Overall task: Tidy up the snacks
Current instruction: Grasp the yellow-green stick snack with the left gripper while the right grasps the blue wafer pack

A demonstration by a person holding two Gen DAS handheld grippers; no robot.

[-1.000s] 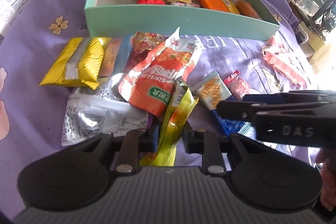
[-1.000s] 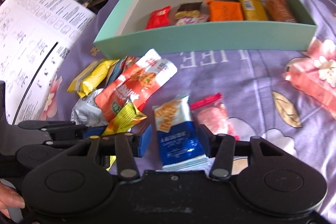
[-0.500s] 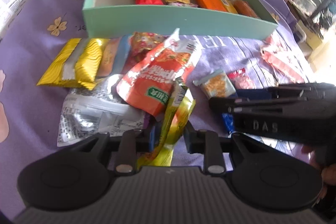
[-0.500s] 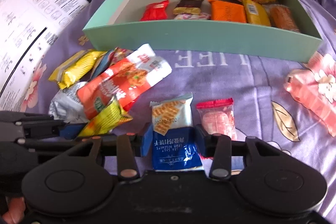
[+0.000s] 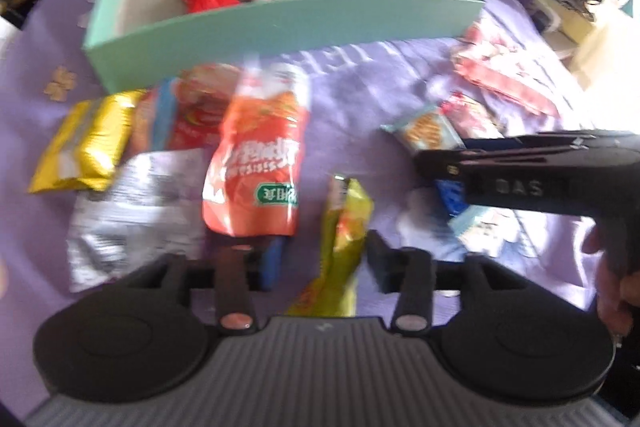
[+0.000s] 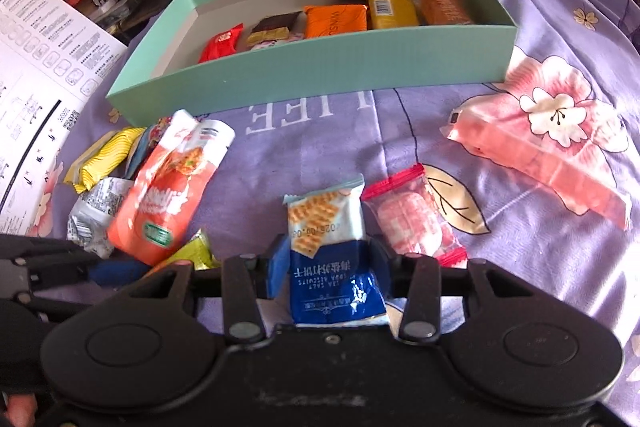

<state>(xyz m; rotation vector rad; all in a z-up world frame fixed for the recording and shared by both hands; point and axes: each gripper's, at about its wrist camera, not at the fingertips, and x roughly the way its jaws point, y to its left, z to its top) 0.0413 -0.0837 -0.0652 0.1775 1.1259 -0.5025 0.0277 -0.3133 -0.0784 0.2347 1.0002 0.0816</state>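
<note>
Only right view shows jaws clamping blue cracker packet (image 6: 335,281); left jaws wide around yellow-green packet (image 5: 340,239)

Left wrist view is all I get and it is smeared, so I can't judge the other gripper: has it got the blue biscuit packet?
Observer: Yes. In the right wrist view the right gripper has a finger pressed on each side of the blue biscuit packet, which is pinched at its middle.
Operator: Is anything else caught in that grip?
Observer: No. The pink sweet packet lies just outside the right-hand finger, not between the two.
Operator: Can you tell whether the packet is off the cloth?
Observer: Not from this view; its lower end is hidden behind the gripper body.
</note>
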